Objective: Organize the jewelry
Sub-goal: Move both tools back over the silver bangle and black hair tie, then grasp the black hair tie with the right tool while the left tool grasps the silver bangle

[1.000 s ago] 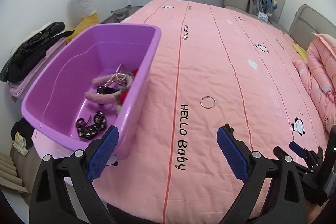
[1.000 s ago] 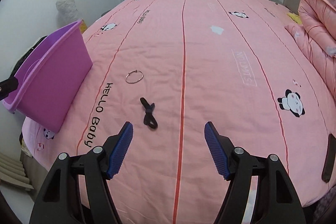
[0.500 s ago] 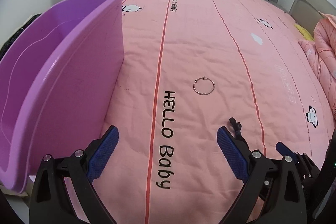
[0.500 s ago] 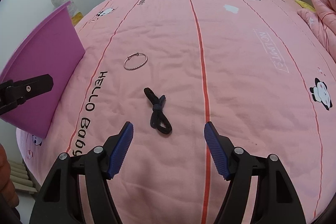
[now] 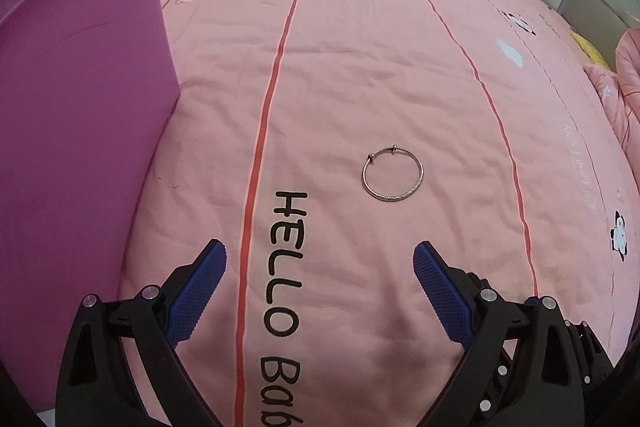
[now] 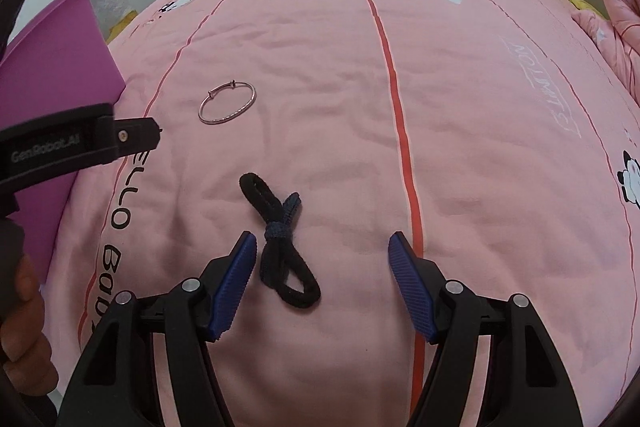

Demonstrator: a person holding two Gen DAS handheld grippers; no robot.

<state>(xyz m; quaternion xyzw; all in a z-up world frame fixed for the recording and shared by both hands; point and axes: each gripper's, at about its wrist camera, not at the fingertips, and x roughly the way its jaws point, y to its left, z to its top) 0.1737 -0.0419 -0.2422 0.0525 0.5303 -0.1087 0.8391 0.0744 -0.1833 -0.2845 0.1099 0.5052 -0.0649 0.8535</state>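
Bangle (image 5: 392, 174): a thin metal ring lying flat on the pink bedspread (image 5: 360, 47), just right of the printed "HELLO Baby" lettering and ahead of the left gripper (image 5: 320, 259). That claw stands wide open with nothing between its blue pads; the bangle is ahead of the tips, not yet between them.

Hair tie (image 6: 280, 239): a dark knotted band, also on the bedspread, nearer than the bangle and further from the lettering. The right gripper (image 6: 322, 251) is likewise spread wide and empty — the tie's near loop lies close beside the left-hand pad, off centre in the gap.

Purple tub (image 5: 80, 107): stands on the far side of the lettering from the bangle, its wall filling the left of the left wrist view. Its contents are not visible.

Step in hand, as judged: approach for pickup, one claw per item. Next move calls for lowering each claw to straddle its item; the thin bangle on soft quilting may be hard to pinch, and the right claw wants shifting toward the lettering.

Views: only the right wrist view shows the hair tie, plus the left gripper's body and the hand (image 6: 20, 307) holding it — the left view shows only the bangle and tub
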